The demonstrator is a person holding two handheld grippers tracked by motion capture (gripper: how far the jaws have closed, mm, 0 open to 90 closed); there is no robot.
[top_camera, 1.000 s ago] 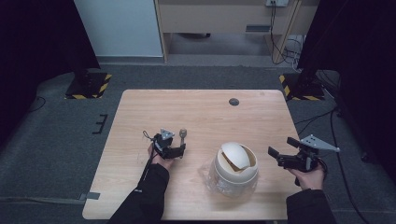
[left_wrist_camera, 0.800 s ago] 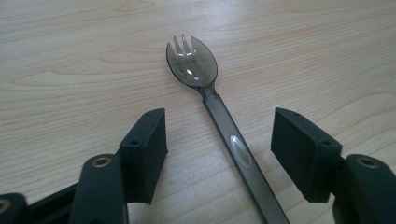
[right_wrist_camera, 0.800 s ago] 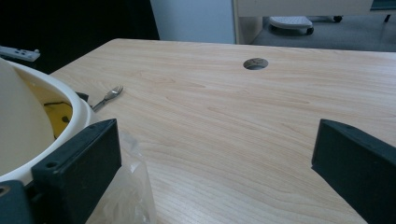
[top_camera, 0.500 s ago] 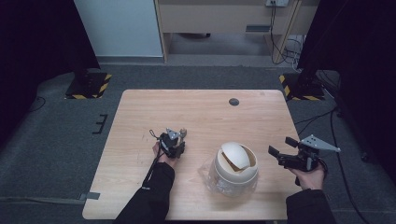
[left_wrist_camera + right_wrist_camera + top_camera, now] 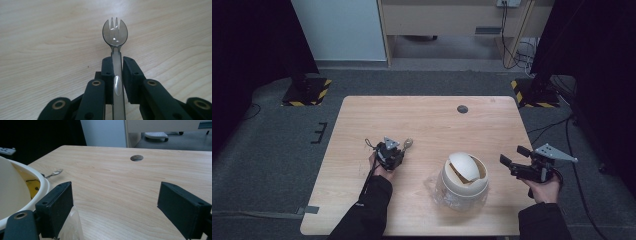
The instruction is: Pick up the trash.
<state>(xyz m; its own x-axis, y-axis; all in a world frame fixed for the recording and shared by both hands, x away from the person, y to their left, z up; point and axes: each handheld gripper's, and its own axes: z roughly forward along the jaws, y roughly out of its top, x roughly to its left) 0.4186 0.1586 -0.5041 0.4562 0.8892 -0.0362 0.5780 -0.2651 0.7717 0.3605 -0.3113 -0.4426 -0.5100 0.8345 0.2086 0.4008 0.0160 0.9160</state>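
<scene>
A clear grey plastic spork (image 5: 115, 33) points away from me, its handle clamped between the jaws of my left gripper (image 5: 116, 62). Those jaws have just been closing on it. In the high view the left gripper (image 5: 392, 152) sits left of centre, with the spork head (image 5: 407, 145) sticking out toward the upper right. A cream bowl (image 5: 464, 180) with a tilted lid stands in clear wrap near the front. My right gripper (image 5: 513, 155) hovers to its right, open. Its jaws have just been closing a little, with nothing between them (image 5: 117, 205). The bowl's rim (image 5: 37, 182) is at the left.
A round cable hole (image 5: 462, 109) lies in the far middle of the wooden table (image 5: 432, 125), and also ahead of the right gripper as the hole (image 5: 136, 158). Crinkled clear wrap (image 5: 71, 225) lies by the right gripper's left jaw. The table's right edge is close behind the right hand.
The left gripper reached the spork and its jaws shut on the handle. The right gripper kept its place, and its jaws narrowed slightly.
</scene>
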